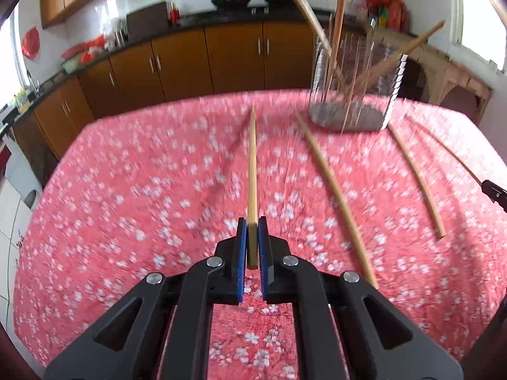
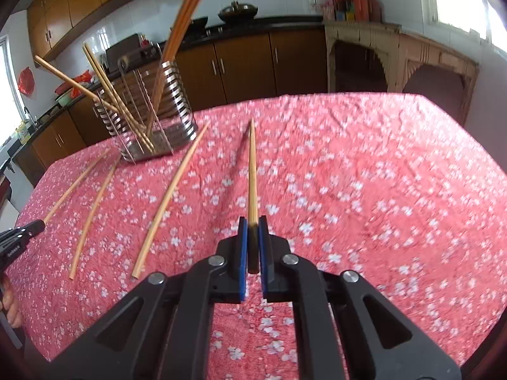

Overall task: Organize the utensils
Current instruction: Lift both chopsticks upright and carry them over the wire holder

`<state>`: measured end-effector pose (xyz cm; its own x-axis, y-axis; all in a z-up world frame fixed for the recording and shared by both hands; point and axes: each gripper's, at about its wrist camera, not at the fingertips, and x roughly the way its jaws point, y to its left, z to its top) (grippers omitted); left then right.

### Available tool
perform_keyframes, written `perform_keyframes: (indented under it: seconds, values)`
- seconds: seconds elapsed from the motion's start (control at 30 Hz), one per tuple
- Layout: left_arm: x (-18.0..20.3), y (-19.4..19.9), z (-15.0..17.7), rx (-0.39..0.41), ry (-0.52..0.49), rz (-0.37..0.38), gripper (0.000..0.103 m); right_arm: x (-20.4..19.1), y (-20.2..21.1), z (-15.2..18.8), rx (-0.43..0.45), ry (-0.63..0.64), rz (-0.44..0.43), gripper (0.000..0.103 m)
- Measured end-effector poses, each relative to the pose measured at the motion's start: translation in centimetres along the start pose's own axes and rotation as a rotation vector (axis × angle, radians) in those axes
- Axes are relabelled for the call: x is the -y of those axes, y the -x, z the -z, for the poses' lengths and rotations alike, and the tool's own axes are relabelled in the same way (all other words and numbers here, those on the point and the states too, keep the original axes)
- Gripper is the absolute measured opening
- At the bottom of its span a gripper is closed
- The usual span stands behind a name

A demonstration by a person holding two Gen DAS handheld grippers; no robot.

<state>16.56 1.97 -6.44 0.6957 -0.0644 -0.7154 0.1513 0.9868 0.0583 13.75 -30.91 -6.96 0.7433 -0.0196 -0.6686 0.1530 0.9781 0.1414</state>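
Left gripper [image 1: 252, 231]: right up close, its blue pads were clamped tight on the butt end of a chopstick [image 1: 252, 171], which stuck straight out ahead, held clear above the cloth with its shadow falling to the left.
Right gripper [image 2: 252, 231]: same story on this side, blue pads pinched on the dark butt of a second held chopstick [image 2: 252, 171], pointing forward over the table.
Tablecloth [image 2: 364, 174]: red with small white blossoms, wrinkled, covering the whole table under both tools.
Loose chopsticks: three lay flat on the cloth between the two grippers. Seen from the right wrist there was a nearest one [image 2: 169, 201] angled up toward the holder, a middle one [image 2: 95, 212] and a far-left one [image 2: 76, 185]. The left wrist view was blurred but showed them as long pale sticks, one [image 1: 337, 201] close beside the held chopstick.
Utensil holder [image 2: 177, 104]: a metal rack of stacked rings and wire, standing on the cloth beyond the loose sticks, to the left of the right gripper and to the right of the left one [image 1: 348, 95].
In the holder: several chopsticks [image 2: 180, 31] stood leaning at different angles, tips down.
Beyond the table: brown cabinets [image 2: 244, 63] under a dark counter, with a wok [image 2: 237, 11] on top.
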Motion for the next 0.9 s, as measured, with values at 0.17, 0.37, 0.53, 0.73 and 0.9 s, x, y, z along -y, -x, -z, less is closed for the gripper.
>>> perform_keyframes:
  seconds: [0.17,0.37,0.53,0.73,0.9]
  values:
    - [-0.6,4.5,-1.7,0.142,0.015,0.019,0.007,-0.2,3.4,-1.4,0.122,0.043,0.02,0.008]
    - [-1.2,8.3,-4.4,0.274,0.052,0.025,0.007,-1.1,7.5,-4.1,0.274,0.079,0.001,0.008]
    - [-1.8,9.5,-5.9,0.323,0.084,0.02,0.007,-1.6,9.5,-5.8,0.348,0.079,-0.036,0.008]
    - [-2.4,10.2,-7.1,0.353,0.113,0.008,0.007,-2.0,10.6,-7.8,0.389,0.061,-0.091,0.008]
    - [-2.8,10.8,-7.8,0.377,0.124,-0.002,0.007,-2.4,11.3,-8.8,0.406,0.05,-0.13,0.008]
